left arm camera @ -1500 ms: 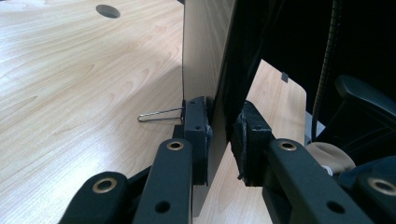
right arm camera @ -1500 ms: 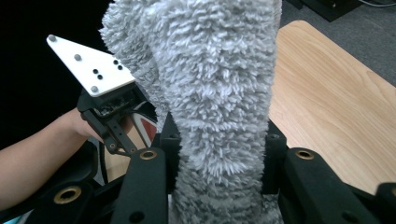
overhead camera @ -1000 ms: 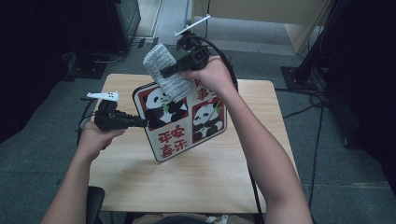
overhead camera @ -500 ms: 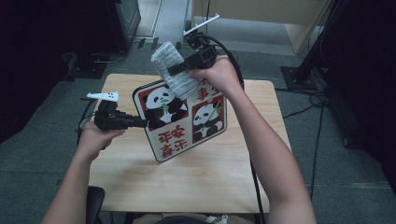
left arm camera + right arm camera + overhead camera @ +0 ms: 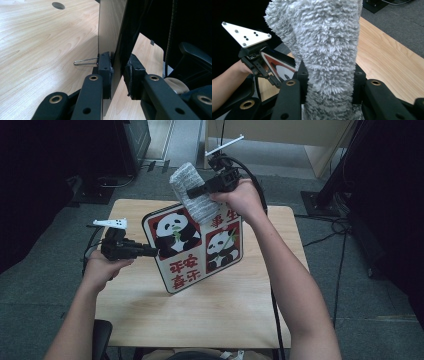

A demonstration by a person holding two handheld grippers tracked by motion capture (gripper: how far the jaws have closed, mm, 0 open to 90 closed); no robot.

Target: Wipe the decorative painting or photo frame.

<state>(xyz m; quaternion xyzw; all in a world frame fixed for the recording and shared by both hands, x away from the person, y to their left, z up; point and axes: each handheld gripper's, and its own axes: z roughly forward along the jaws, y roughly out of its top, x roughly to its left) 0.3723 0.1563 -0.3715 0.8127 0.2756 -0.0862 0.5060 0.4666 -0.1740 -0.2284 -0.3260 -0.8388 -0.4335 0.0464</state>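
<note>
Grey fluffy cloth (image 5: 192, 194) sits pinched in the right tool (image 5: 196, 193), its pile bulging between the jaws in the right gripper view, cloth (image 5: 324, 50) filling the gap with both pads pressed into it. Compared with a second ago, that hand has slid the cloth a little up and across the top edge of the panda board (image 5: 195, 247), so the wipe is working along the upper part of the picture face. The board itself has not shifted: it stands tilted above the wooden surface (image 5: 200, 315), lower corner close to the wood, though I cannot tell whether it touches. The left tool (image 5: 152, 251) clamps the board's left edge; in the left gripper view the pads (image 5: 106, 71) squeeze the thin panel (image 5: 110, 30) from both sides, and a wire stand (image 5: 85, 61) juts out behind it. That grip hasn't budged, which reads as a steady hold for the wiping hand. By my judgement the cleaning is mid-pass, with the top strip covered and the lower pandas and red lettering yet to be swept.
</note>
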